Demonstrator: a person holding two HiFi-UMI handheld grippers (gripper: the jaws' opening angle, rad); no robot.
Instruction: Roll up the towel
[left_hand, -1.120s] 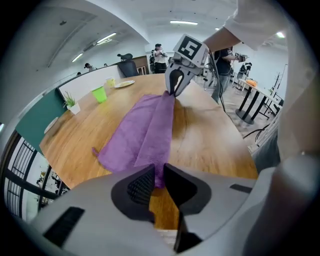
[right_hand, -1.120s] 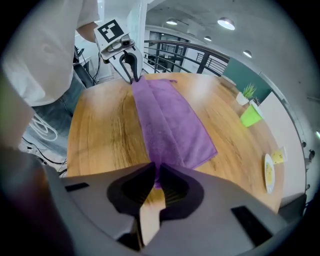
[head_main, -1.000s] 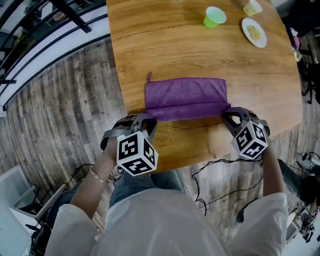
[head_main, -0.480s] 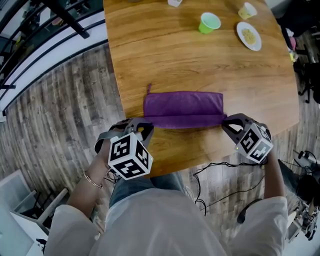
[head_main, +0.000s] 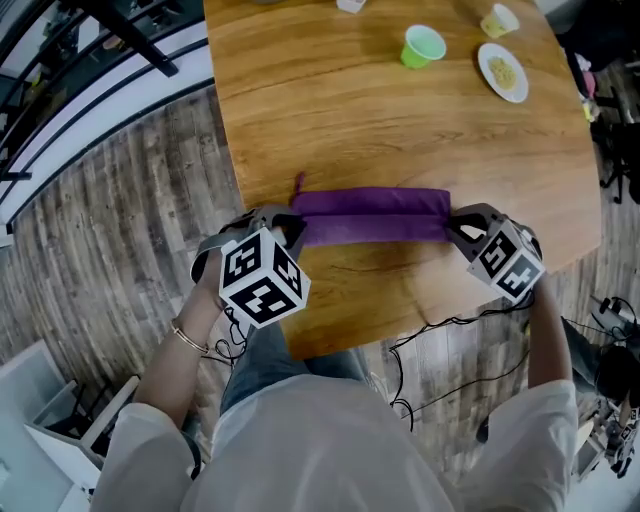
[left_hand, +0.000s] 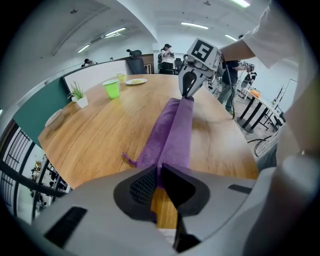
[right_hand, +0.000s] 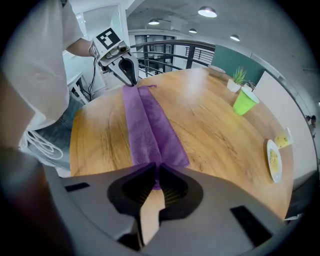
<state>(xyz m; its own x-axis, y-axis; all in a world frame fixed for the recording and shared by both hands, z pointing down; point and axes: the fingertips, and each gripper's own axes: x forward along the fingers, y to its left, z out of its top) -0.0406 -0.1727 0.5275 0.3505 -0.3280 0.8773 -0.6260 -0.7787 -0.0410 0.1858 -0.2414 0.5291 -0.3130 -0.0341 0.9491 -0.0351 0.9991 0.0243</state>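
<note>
A purple towel (head_main: 372, 215) lies on the wooden table (head_main: 380, 110) as a long, narrow band, its near edge folded over onto the rest. A small loop sticks out at its far left corner (head_main: 298, 181). My left gripper (head_main: 290, 232) is shut on the folded edge at the towel's left end (left_hand: 172, 145). My right gripper (head_main: 456, 227) is shut on the same edge at the right end (right_hand: 152, 132). Each gripper shows in the other's view, the right gripper (left_hand: 187, 92) and the left gripper (right_hand: 131, 80), both pinching purple cloth.
A green cup (head_main: 422, 45), a white plate with food (head_main: 503, 72) and a small yellowish cup (head_main: 500, 19) stand at the table's far right. A small potted plant (left_hand: 77, 95) sits near the far edge. The table's near edge runs just below the grippers, with cables on the floor (head_main: 440, 335).
Both grippers have moved away from me across the table, carrying the towel's near edge over the rest. The towel now shows as a narrower band.
</note>
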